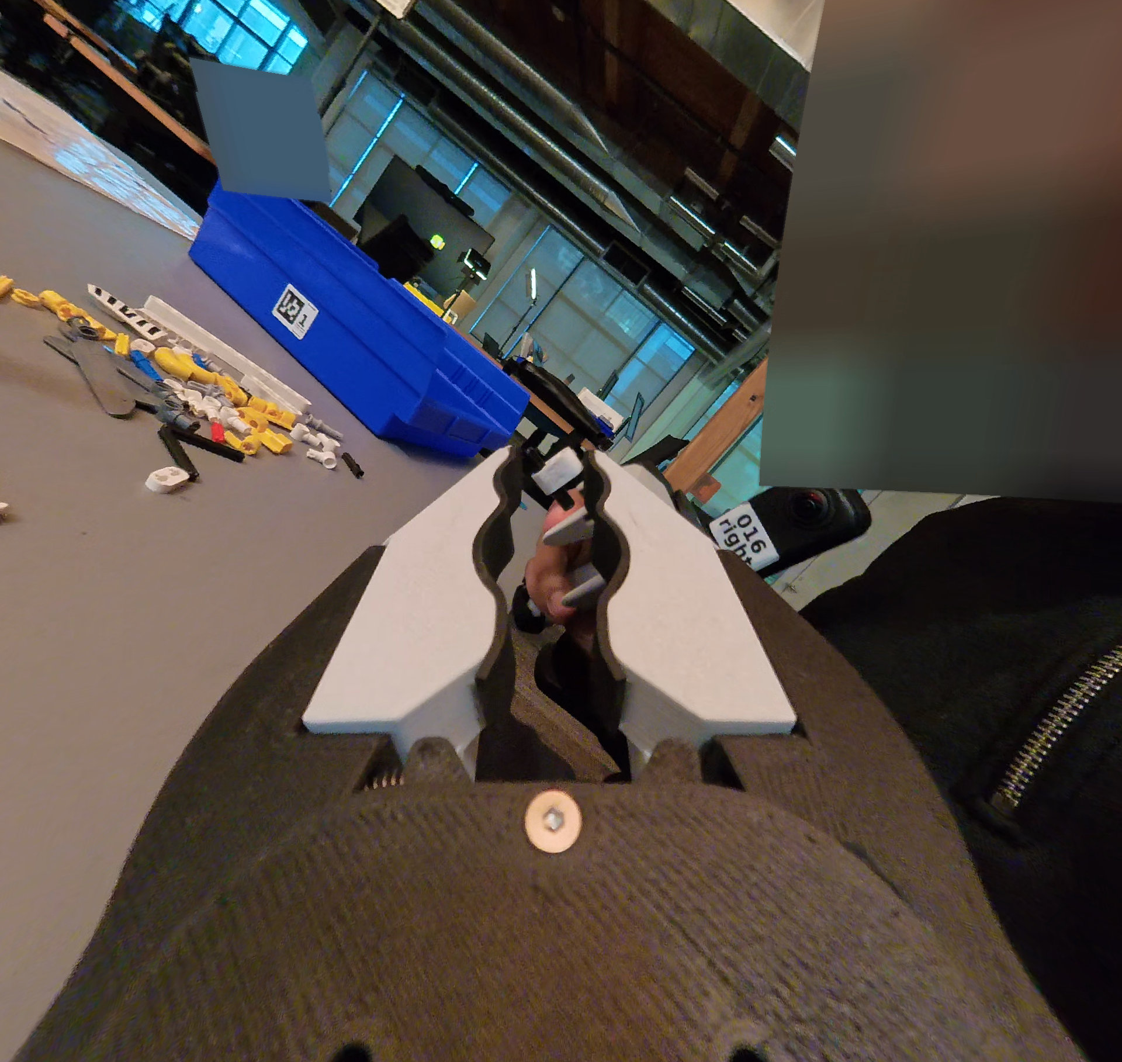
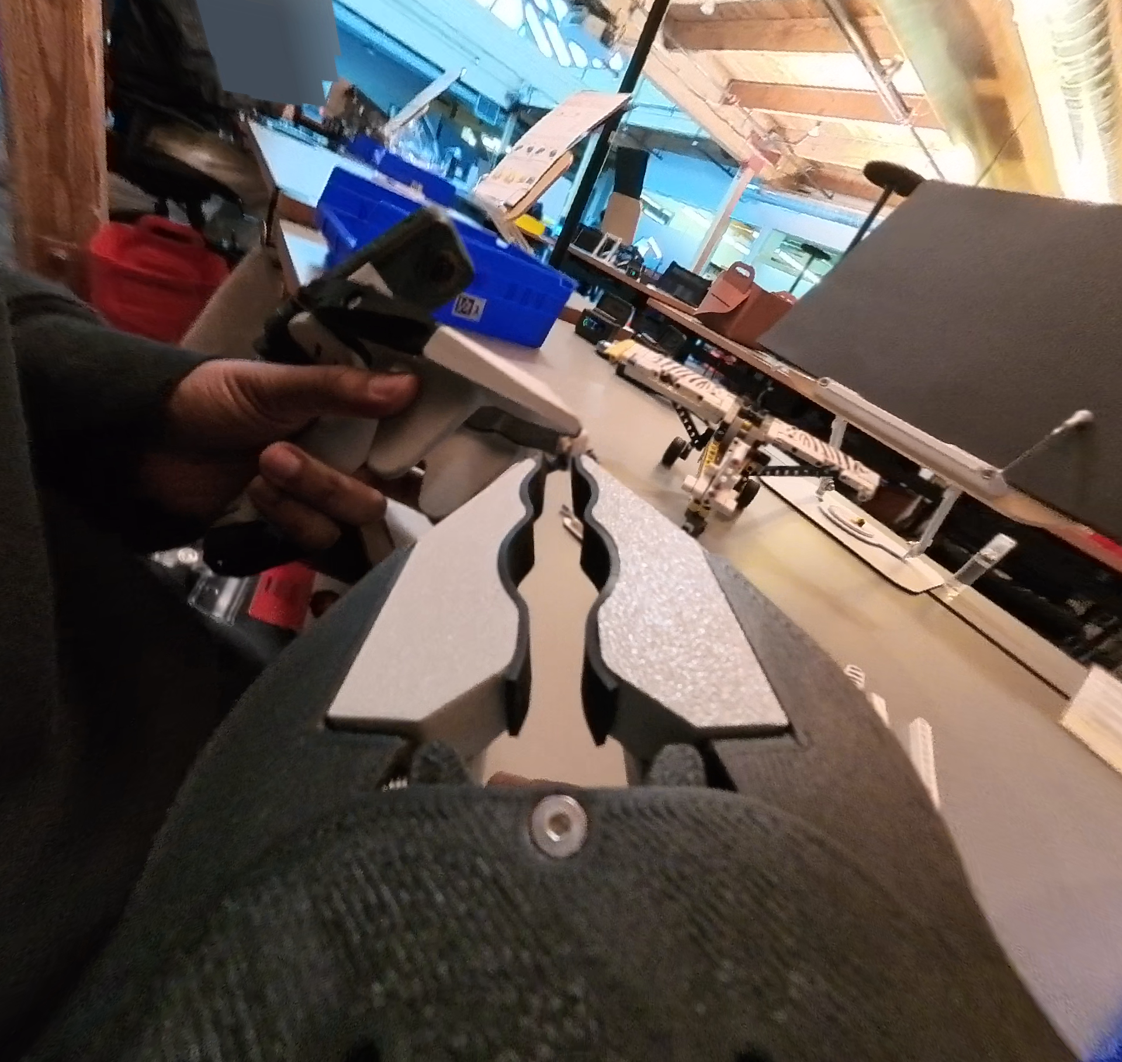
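In the left wrist view my left gripper (image 1: 555, 465) is shut on a small white block with black pins (image 1: 557, 469), held in the air above the grey table (image 1: 182, 608). A black curved piece (image 1: 558, 401) stands just beyond the tips. The right gripper's camera (image 1: 807, 516) shows close on the right. In the right wrist view my right gripper (image 2: 558, 463) stands slightly open, its tips just under the left gripper's tip (image 2: 546, 410) and the white block (image 2: 580, 441). Something dark sits between the right tips; I cannot tell what it is.
A blue bin (image 1: 340, 316) and a pile of small yellow, white and black parts (image 1: 200, 389) lie on the table. A white striped wheeled model (image 2: 728, 450) stands ahead of the right gripper. A hand (image 2: 273, 425) holds the left gripper. A dark board (image 2: 971, 334) leans at right. My left and right fingertips are right by each other.
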### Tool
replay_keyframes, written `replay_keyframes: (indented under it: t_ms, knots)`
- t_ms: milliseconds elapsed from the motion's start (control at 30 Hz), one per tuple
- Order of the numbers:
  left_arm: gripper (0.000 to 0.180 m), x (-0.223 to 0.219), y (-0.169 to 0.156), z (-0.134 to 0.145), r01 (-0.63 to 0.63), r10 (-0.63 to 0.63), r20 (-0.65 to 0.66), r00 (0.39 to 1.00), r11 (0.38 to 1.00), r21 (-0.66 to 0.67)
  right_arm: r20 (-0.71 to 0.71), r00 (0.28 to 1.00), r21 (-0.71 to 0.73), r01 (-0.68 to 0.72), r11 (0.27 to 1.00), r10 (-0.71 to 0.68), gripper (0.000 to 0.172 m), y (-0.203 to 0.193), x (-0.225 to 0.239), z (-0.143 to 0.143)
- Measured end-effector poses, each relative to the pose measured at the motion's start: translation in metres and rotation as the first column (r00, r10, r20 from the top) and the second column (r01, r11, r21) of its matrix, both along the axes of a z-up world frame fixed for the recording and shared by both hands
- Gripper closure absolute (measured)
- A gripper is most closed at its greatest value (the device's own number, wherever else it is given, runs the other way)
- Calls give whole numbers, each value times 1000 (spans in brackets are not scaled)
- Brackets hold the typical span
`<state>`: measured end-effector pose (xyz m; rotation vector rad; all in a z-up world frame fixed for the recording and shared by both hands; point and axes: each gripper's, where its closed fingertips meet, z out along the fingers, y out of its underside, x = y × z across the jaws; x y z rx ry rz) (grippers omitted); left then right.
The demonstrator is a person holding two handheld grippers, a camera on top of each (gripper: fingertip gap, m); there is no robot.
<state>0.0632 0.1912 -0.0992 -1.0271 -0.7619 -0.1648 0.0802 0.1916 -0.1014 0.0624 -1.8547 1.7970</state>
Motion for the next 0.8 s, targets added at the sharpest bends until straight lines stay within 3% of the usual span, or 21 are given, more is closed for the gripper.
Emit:
replay_keyframes:
  t_ms: [133, 267, 433, 533, 700, 800]
  knots:
    - [164, 4, 3, -4, 53, -52, 18, 998, 999, -13, 93, 994, -84, -42, 996, 49, 160, 7, -2, 8]
    - [163, 15, 10, -3, 162, -161, 30, 986, 987, -15, 204, 958, -76, -190, 979, 202, 145, 0, 14, -1]
    - [163, 34, 17, -4, 291, -291, 21, 957, 954, -75, 201, 950, -85, -227, 970, 239, 148, 1, 21, 2]
    - [162, 44, 22, -9, 360, -358, 35, 933, 927, -106, 207, 936, -51, -282, 958, 286, 162, -1, 30, -4]
    - [159, 35, 20, -11, 342, -338, 92, 937, 939, -40, 194, 954, -34, -226, 973, 229, 166, -2, 21, -6]
    - [153, 29, 15, -8, 307, -313, 119, 942, 950, 59, 197, 960, -132, -174, 976, 198, 166, 4, 11, 6]
